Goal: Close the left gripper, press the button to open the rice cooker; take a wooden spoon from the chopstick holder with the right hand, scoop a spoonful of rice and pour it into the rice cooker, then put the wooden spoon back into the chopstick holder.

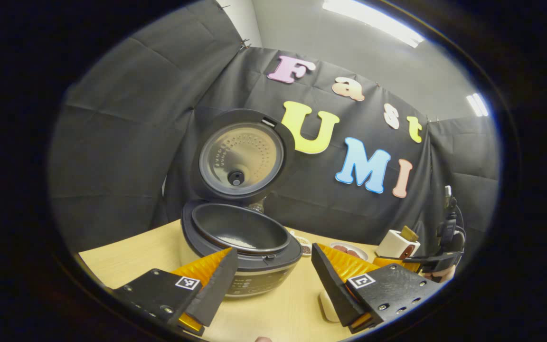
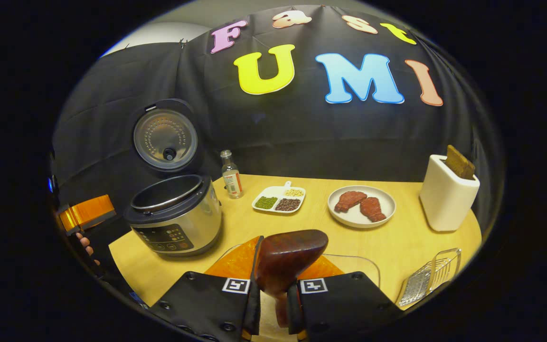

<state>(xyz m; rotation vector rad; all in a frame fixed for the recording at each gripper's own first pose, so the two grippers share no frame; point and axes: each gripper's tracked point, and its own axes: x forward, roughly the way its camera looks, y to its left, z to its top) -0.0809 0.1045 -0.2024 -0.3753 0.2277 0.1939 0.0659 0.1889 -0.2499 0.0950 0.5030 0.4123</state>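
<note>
The rice cooker stands with its lid swung up, and its dark inner pot looks empty. My left gripper is open just in front of it, one finger on either side of the cooker's front. My right gripper is shut on the wooden spoon, whose dark bowl sticks up between the fingers. It is held over a clear container whose contents I cannot make out. The cooker is to the left. The white chopstick holder stands at the far right, also seen as the holder.
On the wooden table stand a small bottle, a divided dish of beans and a plate with two pieces of meat. A metal grater lies at the near right. A hand with the left gripper is beside the cooker.
</note>
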